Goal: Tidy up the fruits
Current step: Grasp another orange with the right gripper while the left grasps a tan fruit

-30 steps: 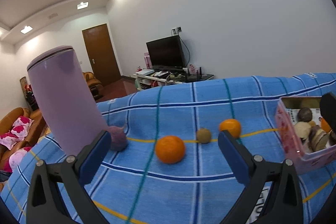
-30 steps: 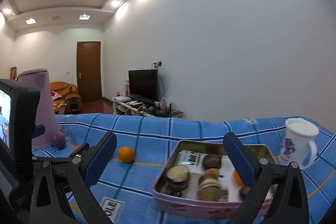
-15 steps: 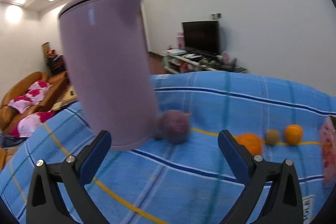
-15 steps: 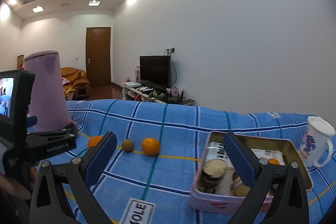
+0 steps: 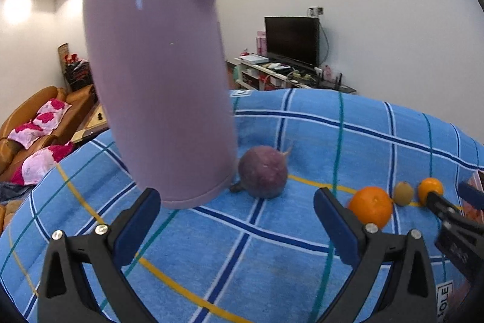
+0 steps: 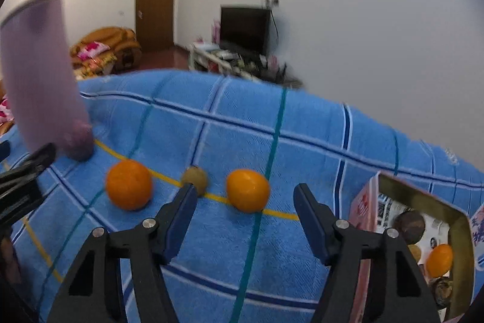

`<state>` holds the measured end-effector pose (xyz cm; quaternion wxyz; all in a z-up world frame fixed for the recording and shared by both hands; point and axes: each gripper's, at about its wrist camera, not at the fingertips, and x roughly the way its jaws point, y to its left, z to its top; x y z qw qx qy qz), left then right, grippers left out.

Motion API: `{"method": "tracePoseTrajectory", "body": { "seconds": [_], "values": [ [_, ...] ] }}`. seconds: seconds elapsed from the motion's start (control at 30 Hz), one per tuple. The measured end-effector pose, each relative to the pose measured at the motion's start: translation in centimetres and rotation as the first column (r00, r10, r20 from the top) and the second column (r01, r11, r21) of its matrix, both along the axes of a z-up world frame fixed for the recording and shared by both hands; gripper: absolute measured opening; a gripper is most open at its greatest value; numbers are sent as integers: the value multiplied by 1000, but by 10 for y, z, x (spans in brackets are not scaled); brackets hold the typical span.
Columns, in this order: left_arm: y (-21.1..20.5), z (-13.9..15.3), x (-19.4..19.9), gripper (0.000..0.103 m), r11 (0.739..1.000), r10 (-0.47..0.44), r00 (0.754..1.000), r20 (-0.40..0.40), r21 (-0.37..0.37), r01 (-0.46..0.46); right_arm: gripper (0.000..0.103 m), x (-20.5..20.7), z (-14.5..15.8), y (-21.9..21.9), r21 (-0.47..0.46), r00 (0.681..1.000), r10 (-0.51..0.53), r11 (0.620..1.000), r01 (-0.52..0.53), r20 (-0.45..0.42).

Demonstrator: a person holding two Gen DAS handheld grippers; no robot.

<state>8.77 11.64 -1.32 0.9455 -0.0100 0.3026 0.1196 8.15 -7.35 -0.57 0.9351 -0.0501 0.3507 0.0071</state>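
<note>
Both grippers point down at a slant toward a table covered with a blue checked cloth (image 6: 302, 117).

The left gripper (image 5: 236, 220) sits low over the cloth. Its two blue fingers (image 5: 137, 226) are spread wide, and nothing is held between them. Just past them stands a tall purple kettle (image 5: 160, 80). A round purple fruit (image 5: 262, 172) lies right beside the kettle's bottom, on its right side. It looks like it touches the kettle, but that is hard to tell. The fingers do not touch either of them.

The right gripper (image 6: 245, 214) leans down over a row of fruit. Its jaws are closing, but they are only partway in and still have a gap. Nothing is between them yet. A small orange (image 6: 248, 190) lies just beyond the gap, a little toward the left finger (image 6: 180, 217). It does not touch either finger. To its left is a small brown-green fruit, maybe a kiwi (image 6: 195, 179), which sits right behind the tip of the left finger. Further left is a bigger orange (image 6: 129, 184). All three lie along a yellow line on the cloth, each a little apart from the next.

On the right stands a pink tin box (image 6: 364, 205) with its top open. Inside are another orange (image 6: 440, 260) and some round brown things that are too blurry to name.

In the left view, the tip of the right gripper shows at the right edge, near the small orange.
</note>
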Motion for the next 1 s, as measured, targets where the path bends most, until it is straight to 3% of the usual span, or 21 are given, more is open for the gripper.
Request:
{"method": "tracePoseTrajectory", "body": {
  "seconds": [0.17, 0.2, 0.23, 0.33, 0.37, 0.5, 0.7, 0.83, 1.0],
  "values": [
    [-7, 5, -1, 103, 1000, -28, 1000, 9, 10, 28, 67, 29, -13, -7, -9, 995, -35, 999, 34, -92],
    [-7, 6, -1, 103, 999, -34, 999, 8, 7, 34, 66, 35, -17, -9, 6, 991, -38, 999, 39, -125],
    [-7, 6, -1, 103, 999, -36, 999, 7, 6, 36, 57, 41, -22, -11, 26, 986, -33, 999, 38, -162],
    [-7, 6, -1, 103, 999, -42, 999, 10, 12, 42, 49, 50, -22, -17, 86, 985, -29, 995, 44, -171],
    [-7, 5, -1, 103, 999, -43, 999, 9, 12, 43, 42, 51, -21, -17, 89, 986, -29, 995, 44, -167],
    [-8, 7, -3, 103, 998, -56, 998, 24, 9, 56, 40, 43, -17, -19, 132, 989, 11, 991, 8, -147],
    [-15, 12, -11, 103, 986, -157, 983, 98, -36, 161, 40, -11, 5, -19, 133, 999, 39, 990, -43, 31],
    [-38, 14, -17, 103, 938, -327, 937, 123, -76, 337, 40, -60, 17, -32, 139, 990, 19, 990, -39, 140],
    [-93, 23, -7, 93, 875, -484, 875, 35, 10, 484, 41, -107, 30, -49, 92, 968, 3, 995, -27, 251]
  ]
}}
